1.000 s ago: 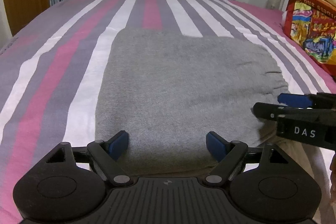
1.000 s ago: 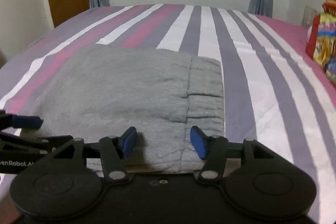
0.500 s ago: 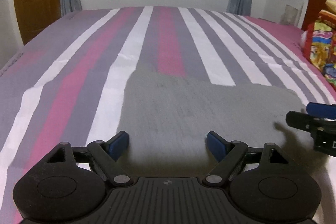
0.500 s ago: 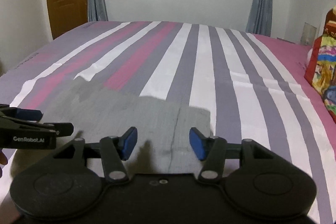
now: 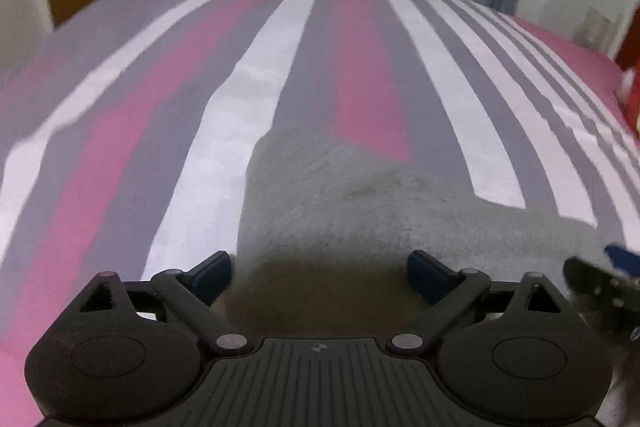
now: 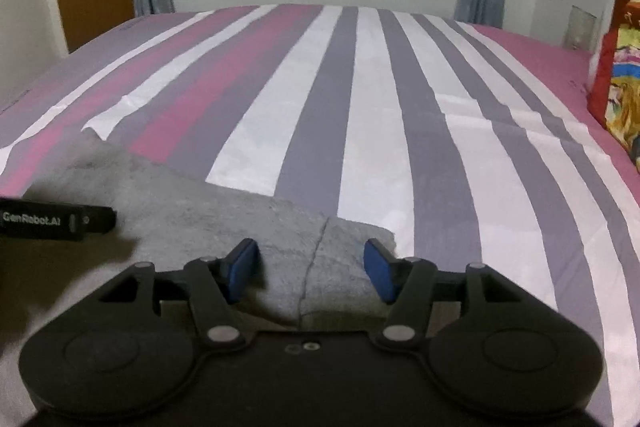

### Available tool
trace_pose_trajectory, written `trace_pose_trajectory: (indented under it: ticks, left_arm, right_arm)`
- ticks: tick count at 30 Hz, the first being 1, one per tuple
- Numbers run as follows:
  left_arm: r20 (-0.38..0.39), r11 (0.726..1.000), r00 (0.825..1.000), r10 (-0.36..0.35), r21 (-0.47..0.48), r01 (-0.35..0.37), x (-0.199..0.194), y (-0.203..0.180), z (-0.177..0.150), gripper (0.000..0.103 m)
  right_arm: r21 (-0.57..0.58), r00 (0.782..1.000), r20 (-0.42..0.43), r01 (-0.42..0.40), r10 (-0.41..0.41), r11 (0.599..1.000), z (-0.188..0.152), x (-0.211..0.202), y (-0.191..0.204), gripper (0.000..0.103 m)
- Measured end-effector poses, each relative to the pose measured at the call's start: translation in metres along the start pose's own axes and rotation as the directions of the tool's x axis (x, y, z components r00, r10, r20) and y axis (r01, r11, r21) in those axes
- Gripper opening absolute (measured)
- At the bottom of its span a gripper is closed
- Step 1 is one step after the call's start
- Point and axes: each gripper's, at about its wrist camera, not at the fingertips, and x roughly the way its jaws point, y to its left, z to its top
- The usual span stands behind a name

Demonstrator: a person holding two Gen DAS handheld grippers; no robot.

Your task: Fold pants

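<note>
While the gray pants [image 6: 224,227] are lying in a folded bundle on the striped bed [image 6: 360,107], both tools are hovering at the near edge with nothing pinched. The left tool [image 5: 320,273] is opening its jaws wide over the cloth, and the right tool [image 6: 310,269] is opening too, straddling the seam without pressing on it. Looks like a regrasp between folds (my guess): next move is needing both to bite the near hem together. A colourful bag [image 6: 620,95] is sitting well off to the right, blocking nothing.
</note>
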Motion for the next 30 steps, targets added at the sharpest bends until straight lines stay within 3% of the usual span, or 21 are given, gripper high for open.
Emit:
trace_pose_trajectory:
  ticks: [3,5,10,13,16,21,24,30]
  left_arm:
    - [0.011,1.0,1.0,0.005,0.016,-0.005,-0.016,-0.001,-0.009,0.095]
    - [0.024,0.998,1.0,-0.01,0.056,0.009,-0.034,-0.005,-0.024,0.095]
    - [0.077,0.989,0.997,-0.012,0.146,0.0,-0.079,-0.009,-0.073,0.095]
    - [0.064,0.993,0.998,-0.014,0.122,0.006,-0.095,-0.006,-0.095,0.103]
    - [0.079,0.999,0.997,-0.014,0.05,0.01,-0.106,-0.001,-0.111,0.103]
    - [0.036,0.999,0.999,0.032,-0.022,-0.031,-0.123,0.003,-0.115,0.103]
    - [0.026,1.0,1.0,0.01,-0.015,-0.009,-0.142,0.007,-0.114,0.103]
    - [0.118,0.999,0.993,0.008,0.031,-0.011,-0.211,0.006,-0.131,0.103]
  right_arm:
    - [-0.009,1.0,-0.012,0.006,-0.006,1.0,0.007,-0.011,0.005,0.062]
    - [0.023,0.999,0.034,-0.011,0.01,1.0,0.007,-0.034,0.002,0.061]
    - [0.053,0.993,0.105,-0.053,0.048,0.997,-0.025,-0.088,0.003,0.062]
    - [0.018,0.993,0.111,-0.032,0.03,0.999,-0.057,-0.109,0.01,0.064]
    - [-0.032,0.997,0.074,0.011,-0.009,0.999,-0.075,-0.11,0.015,0.064]
    - [0.073,0.996,0.088,-0.03,0.023,0.997,-0.073,-0.138,0.005,0.065]
    - [0.095,0.994,0.101,-0.055,0.046,0.994,-0.081,-0.16,0.001,0.067]
    - [0.098,0.985,0.138,-0.113,0.099,0.989,-0.096,-0.212,0.003,0.071]
